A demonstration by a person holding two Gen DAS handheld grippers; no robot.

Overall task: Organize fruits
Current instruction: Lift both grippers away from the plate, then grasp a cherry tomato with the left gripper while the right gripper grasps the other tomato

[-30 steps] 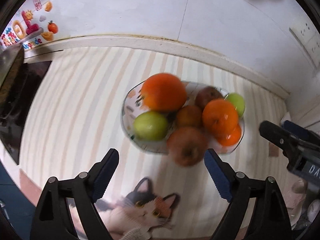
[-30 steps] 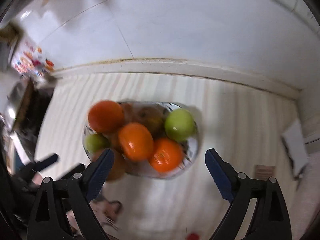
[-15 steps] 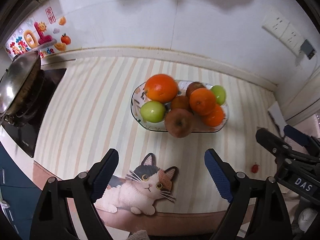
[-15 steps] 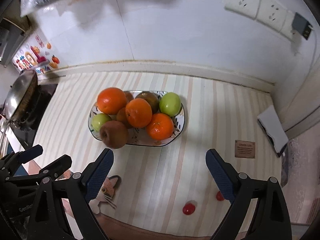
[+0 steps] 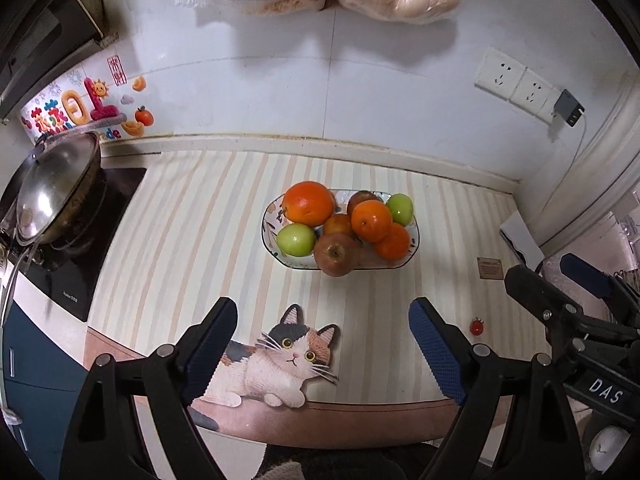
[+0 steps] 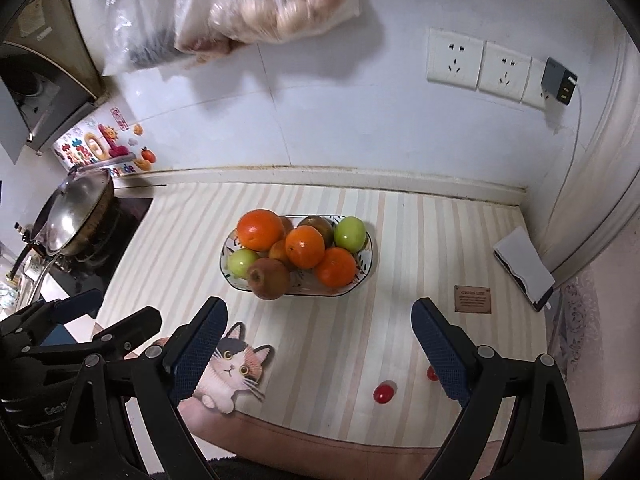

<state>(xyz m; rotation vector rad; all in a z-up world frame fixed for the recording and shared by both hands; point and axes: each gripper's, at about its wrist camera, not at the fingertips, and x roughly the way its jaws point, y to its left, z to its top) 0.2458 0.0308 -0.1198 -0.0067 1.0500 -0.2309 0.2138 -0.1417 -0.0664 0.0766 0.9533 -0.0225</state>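
Observation:
A patterned oval plate (image 5: 269, 236) (image 6: 366, 262) on the striped counter holds several fruits: oranges (image 5: 309, 203) (image 6: 305, 247), green apples (image 5: 296, 239) (image 6: 350, 233) and a red apple (image 5: 336, 253) (image 6: 268, 278) at its near rim. My left gripper (image 5: 323, 344) hangs open above the counter's front edge, well short of the plate, nothing between its fingers. My right gripper (image 6: 319, 346) is open too, empty, also back from the plate. Two small red cherry tomatoes (image 6: 384, 392) (image 5: 476, 326) lie on the counter near the front right.
A cat-shaped mat (image 5: 276, 364) (image 6: 230, 368) lies at the front edge. A lidded wok (image 5: 56, 188) sits on the stove at the left. Wall sockets (image 6: 480, 64), a small brown label (image 6: 472, 299) and a notebook (image 6: 522, 268) are at the right. Plastic bags (image 6: 260, 4) hang overhead.
Both grippers have pulled up and back from the plate, so the fruits look smaller and more of the counter, wall and hanging bags shows. Both stay open.

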